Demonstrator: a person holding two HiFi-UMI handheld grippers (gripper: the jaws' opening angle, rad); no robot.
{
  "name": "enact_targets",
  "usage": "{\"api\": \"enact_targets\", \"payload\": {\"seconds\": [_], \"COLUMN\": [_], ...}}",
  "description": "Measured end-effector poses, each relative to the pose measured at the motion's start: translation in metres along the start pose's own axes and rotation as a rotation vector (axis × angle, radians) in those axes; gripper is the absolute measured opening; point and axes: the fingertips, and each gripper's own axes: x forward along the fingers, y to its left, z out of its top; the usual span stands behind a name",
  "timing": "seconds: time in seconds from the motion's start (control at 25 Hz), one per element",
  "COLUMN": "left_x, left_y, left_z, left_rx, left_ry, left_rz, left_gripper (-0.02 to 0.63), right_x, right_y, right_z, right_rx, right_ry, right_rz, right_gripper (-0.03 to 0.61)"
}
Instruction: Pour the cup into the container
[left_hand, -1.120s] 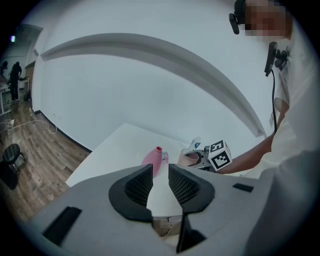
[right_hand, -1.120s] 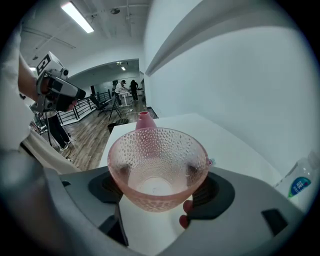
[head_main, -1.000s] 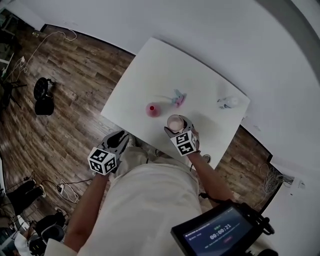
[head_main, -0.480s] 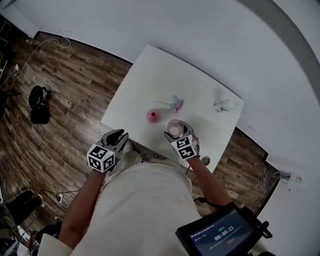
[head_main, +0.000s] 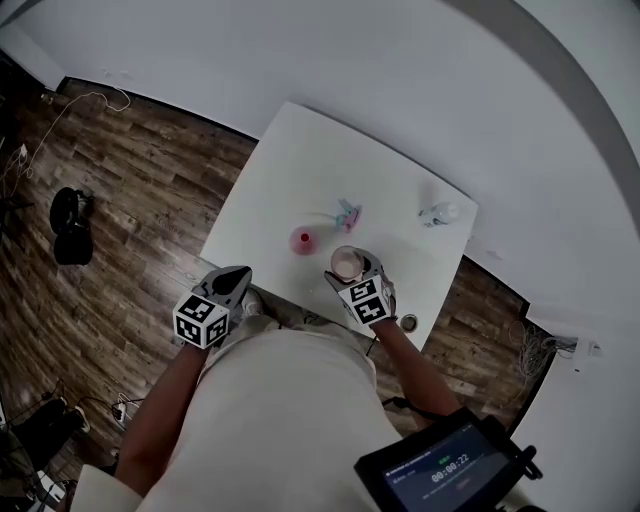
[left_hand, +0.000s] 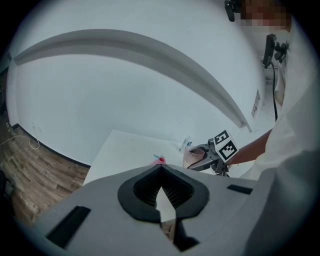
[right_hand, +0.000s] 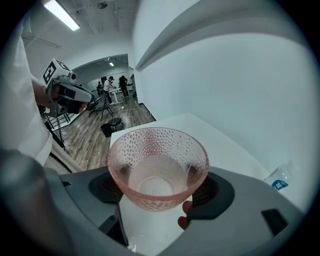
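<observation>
My right gripper (head_main: 350, 268) is shut on a pink dimpled glass cup (head_main: 347, 262), held upright over the near edge of the white table (head_main: 290, 170). Seen close in the right gripper view, the cup (right_hand: 157, 167) sits between the dark pads, and I see nothing inside it. A small pink container (head_main: 303, 240) stands on the table just left of the cup. My left gripper (head_main: 232, 283) hangs off the table's near left edge. Its jaws (left_hand: 161, 175) are shut with nothing between them.
A small turquoise and pink object (head_main: 347, 212) lies behind the pink container. A clear plastic bottle (head_main: 438, 213) lies near the table's far right edge. Wooden floor (head_main: 110, 200) surrounds the table, and a white wall rises behind it.
The left gripper's jaws have gone from spread to shut. The right gripper keeps the cup at the same spot by the table's near edge.
</observation>
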Motion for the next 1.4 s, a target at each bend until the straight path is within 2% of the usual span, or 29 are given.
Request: {"api": "enact_targets", "payload": {"seconds": [0.12, 0.28, 0.8, 1.4], "left_x": [0.002, 0.001, -0.007, -0.007], "left_y": [0.004, 0.01, 0.023, 0.036], "left_z": [0.001, 0.002, 0.003, 0.006], "left_rx": [-0.032, -0.017, -0.045, -0.073], "left_ry": [0.015, 0.032, 0.013, -0.017], "left_rz": [0.0, 0.022, 0.003, 0.001], "left_gripper": [0.011, 0.009, 0.009, 0.009], "right_x": [-0.002, -0.004, -0.007, -0.001], "right_y": [0.002, 0.005, 0.011, 0.024], "right_z": [0.003, 0.01, 0.028, 0.032], "right_rx": [-0.001, -0.006, -0.024, -0.053], "right_ry": [0.01, 0.016, 0.051, 0.128], "right_rz": [0.004, 0.004, 0.005, 0.062], "right_gripper": [0.379, 0.379, 0.379, 0.379]}}
